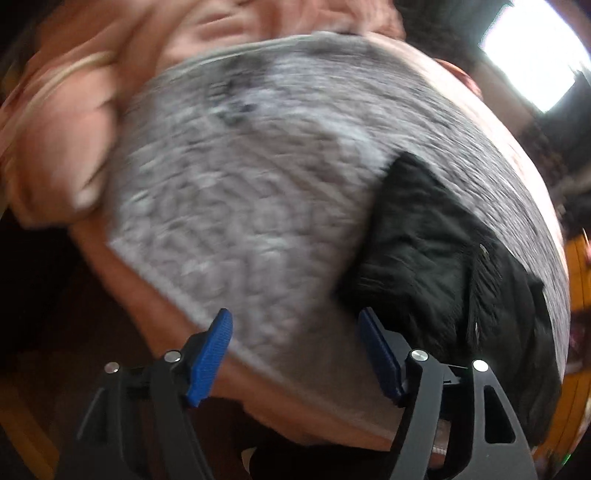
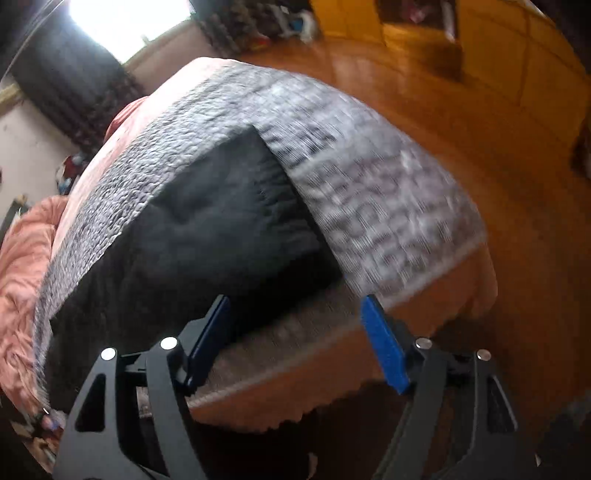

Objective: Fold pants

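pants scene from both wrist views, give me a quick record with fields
pants: black pants, lying in a flat folded shape on the grey mat
surface: grey quilted mat spread over a pink bed cover
left claw: left claw open, nothing between its blue pads, above the mat's near edge beside the pants
right claw: right claw open, nothing between its pads, above the near edge of the pants
floor: wooden floor beside the bed
image quality: motion blur in both views

A grey quilted textured blanket (image 1: 240, 192) covers the middle of the frame over a salmon-pink bed sheet (image 1: 66, 122). A bright window (image 2: 125, 26) glows upper left, with glossy orange wooden floor (image 2: 461, 122) at right.
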Tool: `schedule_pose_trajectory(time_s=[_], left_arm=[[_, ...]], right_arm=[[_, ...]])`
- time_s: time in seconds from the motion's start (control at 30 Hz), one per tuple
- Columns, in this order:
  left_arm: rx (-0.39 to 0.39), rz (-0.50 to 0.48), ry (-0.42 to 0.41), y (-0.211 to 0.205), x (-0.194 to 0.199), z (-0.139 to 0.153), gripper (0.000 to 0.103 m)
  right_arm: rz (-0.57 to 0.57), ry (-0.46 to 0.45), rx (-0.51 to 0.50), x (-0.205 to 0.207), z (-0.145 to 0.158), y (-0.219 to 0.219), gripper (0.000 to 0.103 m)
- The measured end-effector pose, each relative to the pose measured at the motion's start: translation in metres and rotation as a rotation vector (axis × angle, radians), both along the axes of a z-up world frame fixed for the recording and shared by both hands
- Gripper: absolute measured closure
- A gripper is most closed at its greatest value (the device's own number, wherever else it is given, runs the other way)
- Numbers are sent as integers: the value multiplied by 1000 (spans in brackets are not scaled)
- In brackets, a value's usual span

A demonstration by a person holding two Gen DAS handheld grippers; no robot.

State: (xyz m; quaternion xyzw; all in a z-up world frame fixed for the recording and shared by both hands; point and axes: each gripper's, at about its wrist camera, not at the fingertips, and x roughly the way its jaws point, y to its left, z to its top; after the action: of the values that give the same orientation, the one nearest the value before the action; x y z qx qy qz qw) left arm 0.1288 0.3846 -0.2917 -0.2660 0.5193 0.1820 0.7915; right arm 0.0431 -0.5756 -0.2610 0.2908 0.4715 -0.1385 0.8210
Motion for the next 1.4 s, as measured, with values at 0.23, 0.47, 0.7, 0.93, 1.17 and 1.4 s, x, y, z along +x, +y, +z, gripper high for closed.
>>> schedule_pose_trajectory(time_s=[0.23, 0.47, 0.7, 0.93, 1.17, 1.4], left_arm=[[-169, 52, -223, -9, -33, 16, 22], [-192, -39, -130, -45, 13, -14, 34], [-53, -53, -63, -59, 45, -7, 87], [-57, -52, -46, -61, 48, -16, 88], [-3, -40, -14, -64, 47, -16, 87], [30, -1, 11, -65, 52, -22, 87]], right_arm=[[-62, -135, 278, -34, -14, 8, 28], [-116, -199, 477, -27, -31, 21, 26], [-141, -236, 482, -16, -25, 16, 26], [-243, -280, 534, -12, -35, -7, 37], [-303, -231, 567, 11, -57, -12, 47], [-287, -202, 516, 20, -59, -15, 96]])
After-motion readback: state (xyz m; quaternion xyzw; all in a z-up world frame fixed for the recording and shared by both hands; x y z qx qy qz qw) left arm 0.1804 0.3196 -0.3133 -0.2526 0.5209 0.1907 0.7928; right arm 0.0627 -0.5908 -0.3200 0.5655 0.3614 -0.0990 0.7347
